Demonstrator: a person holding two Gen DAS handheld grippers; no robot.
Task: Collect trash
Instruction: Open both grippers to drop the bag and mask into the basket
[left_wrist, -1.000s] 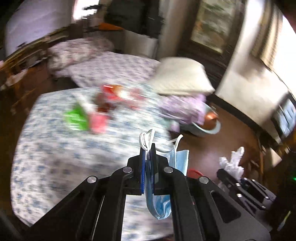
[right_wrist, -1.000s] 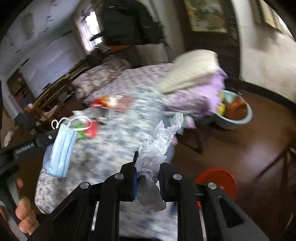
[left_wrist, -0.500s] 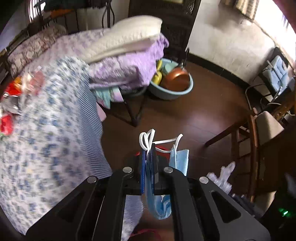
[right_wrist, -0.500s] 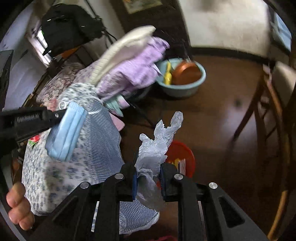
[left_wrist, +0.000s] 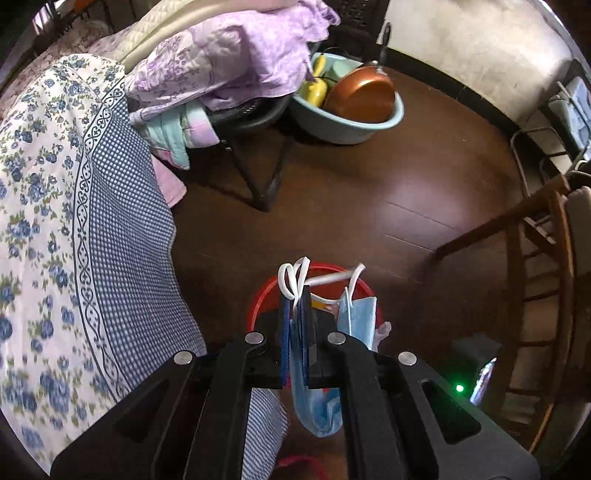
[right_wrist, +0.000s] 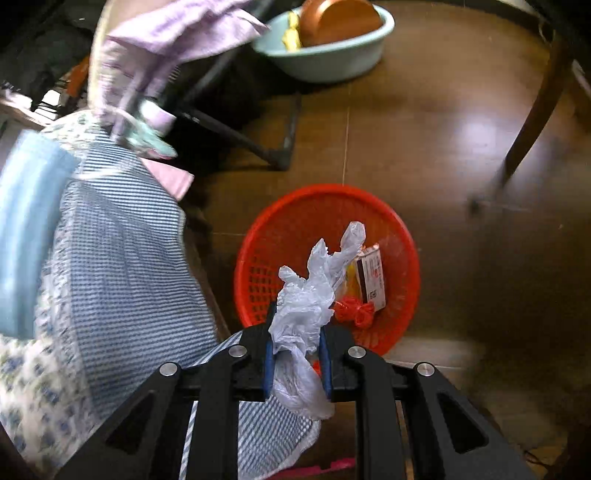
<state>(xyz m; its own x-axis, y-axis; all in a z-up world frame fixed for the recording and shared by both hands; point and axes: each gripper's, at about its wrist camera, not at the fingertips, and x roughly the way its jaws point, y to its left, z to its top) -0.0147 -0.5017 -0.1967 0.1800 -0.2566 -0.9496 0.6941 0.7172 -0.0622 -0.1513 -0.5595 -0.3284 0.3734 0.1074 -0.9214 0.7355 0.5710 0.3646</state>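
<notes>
Trash is sitting in both grippers at this moment: the left gripper (left_wrist: 294, 295) is clenching a pale blue pleated surgical mask (left_wrist: 314, 402) with white elastic loops, and the right gripper (right_wrist: 295, 334) is pinching a crumpled clear plastic glove (right_wrist: 314, 295) between its blue pads. In the left view the mask is hanging down through the fingers, its long axis roughly vertical, one fold draping to the right of the fingers. The round red plastic mesh basket (right_wrist: 280, 236) is standing on the dark brown wooden floor (left_wrist: 406, 192), lower centre of both frames. In the right view it is lying directly ahead of and below the fingertips, with a small white carton and red scraps already inside, and the glove's upper end is reaching over its bowl. In the left view only the basket's rim (left_wrist: 258, 295) is showing, just beyond the fingers, mostly hidden by them. Judging from this, both loads are poised above the basket, the right one more clearly centred, so the right hand is probably better placed to let go first. The blue floral bedspread (left_wrist: 55, 184) is filling the left side of both frames.
</notes>
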